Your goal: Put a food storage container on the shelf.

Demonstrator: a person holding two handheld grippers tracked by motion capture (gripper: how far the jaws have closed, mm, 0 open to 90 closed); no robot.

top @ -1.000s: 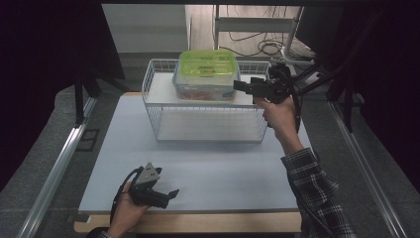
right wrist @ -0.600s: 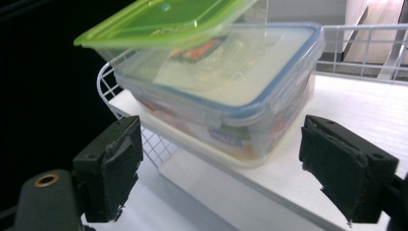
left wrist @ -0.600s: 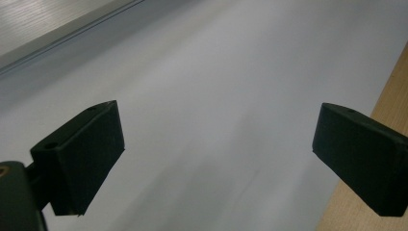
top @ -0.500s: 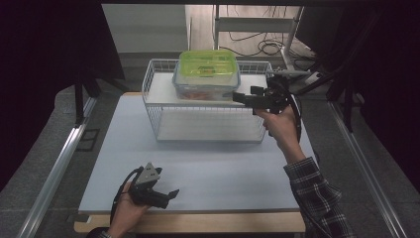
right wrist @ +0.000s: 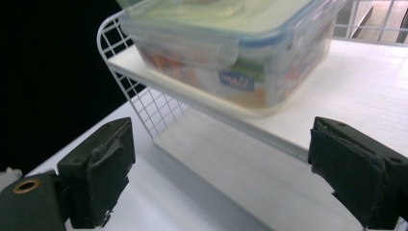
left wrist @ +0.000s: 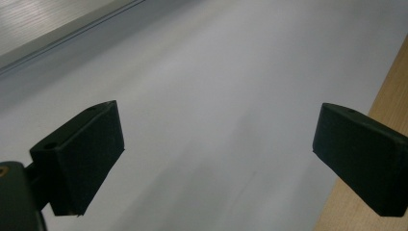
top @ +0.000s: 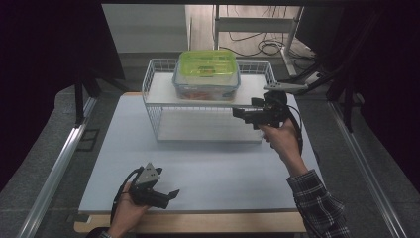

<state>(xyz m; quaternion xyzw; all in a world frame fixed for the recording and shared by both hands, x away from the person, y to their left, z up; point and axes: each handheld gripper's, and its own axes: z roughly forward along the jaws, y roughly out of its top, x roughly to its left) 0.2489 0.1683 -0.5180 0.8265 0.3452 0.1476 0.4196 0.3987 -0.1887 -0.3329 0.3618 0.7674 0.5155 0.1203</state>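
1. The green-lidded container sits on the wire rack's upper shelf, seemingly placed
2. Right gripper fingers have just been opening, empty, beside the rack
3. Left gripper rests wide open, empty, on the bench

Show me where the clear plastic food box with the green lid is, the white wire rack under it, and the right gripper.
clear plastic food box with green lid (top: 206,73), high view, middle of its lid
white wire rack (top: 157,120), high view, front left wire wall
right gripper (top: 238,113), high view, between its open fingertips
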